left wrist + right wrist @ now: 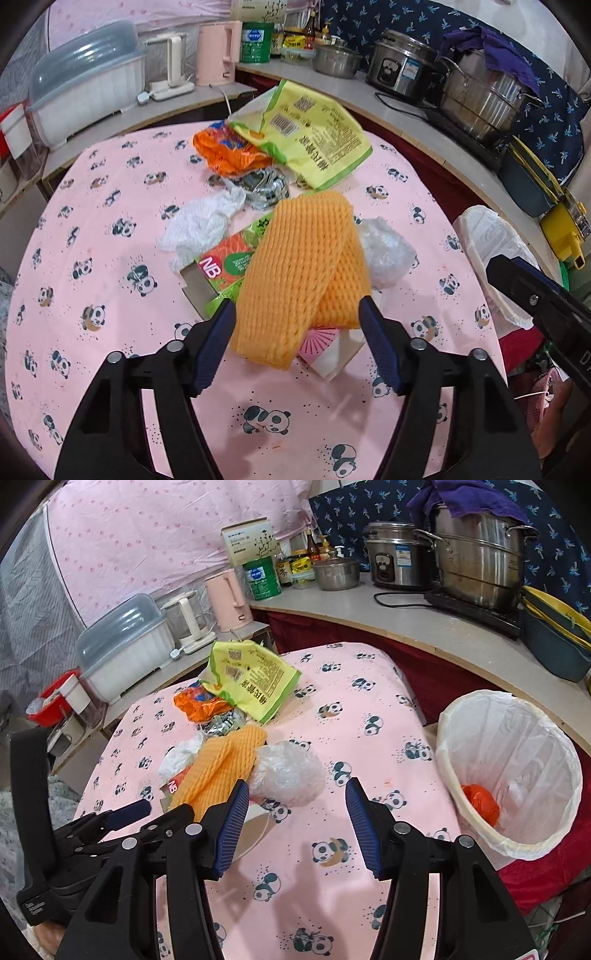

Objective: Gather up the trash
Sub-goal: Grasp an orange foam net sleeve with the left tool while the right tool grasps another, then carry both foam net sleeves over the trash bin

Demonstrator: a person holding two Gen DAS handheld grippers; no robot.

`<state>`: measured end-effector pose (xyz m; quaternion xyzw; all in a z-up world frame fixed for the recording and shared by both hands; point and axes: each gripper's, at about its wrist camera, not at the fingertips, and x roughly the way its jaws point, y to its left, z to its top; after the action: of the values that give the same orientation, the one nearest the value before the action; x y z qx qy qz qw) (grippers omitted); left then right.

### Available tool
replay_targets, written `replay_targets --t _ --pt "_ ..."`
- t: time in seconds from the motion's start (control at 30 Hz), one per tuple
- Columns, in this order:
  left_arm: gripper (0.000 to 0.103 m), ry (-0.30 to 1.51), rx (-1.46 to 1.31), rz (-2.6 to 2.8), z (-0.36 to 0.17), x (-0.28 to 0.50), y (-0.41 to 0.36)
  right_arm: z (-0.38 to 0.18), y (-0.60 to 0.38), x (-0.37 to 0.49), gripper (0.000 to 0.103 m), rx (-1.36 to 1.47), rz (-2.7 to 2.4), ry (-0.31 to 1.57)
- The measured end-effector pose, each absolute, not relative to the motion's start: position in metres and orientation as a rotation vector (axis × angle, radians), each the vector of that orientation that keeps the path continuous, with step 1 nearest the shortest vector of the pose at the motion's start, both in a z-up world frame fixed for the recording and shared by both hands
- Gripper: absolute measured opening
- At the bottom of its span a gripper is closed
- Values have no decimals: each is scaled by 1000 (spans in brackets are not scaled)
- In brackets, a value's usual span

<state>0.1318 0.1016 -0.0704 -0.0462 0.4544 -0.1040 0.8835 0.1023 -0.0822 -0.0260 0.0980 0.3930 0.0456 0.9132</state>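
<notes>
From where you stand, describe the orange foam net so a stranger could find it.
On the pink panda tablecloth, look at the litter pile in the middle. The orange foam net is the folded, ribbed sleeve lying on top, over the green and orange NB packet. Unlike the shiny crumpled orange wrapper behind it, it is matt and knit-patterned.

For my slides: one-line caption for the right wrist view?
Open right gripper hovers near a crumpled clear plastic bag, a lined bin waiting beside the table.

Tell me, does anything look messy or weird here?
Yes. Trash is heaped on the table: an orange foam net, crumpled wrappers and tissue. The bin beside it holds only one orange scrap.
</notes>
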Motion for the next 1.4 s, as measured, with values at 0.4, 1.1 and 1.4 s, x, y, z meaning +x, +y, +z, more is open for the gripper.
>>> replay_targets --t 0.4,1.1,1.4 --pt "11 964 -164 -288 -68 138 120 -46 -51 120 46 179 153 871" --pt "11 914 -180 -212 -55 153 155 -83 2 163 17 176 270 974" --pt "11 897 -167 -223 -46 150 145 -53 -15 154 10 178 254 868"
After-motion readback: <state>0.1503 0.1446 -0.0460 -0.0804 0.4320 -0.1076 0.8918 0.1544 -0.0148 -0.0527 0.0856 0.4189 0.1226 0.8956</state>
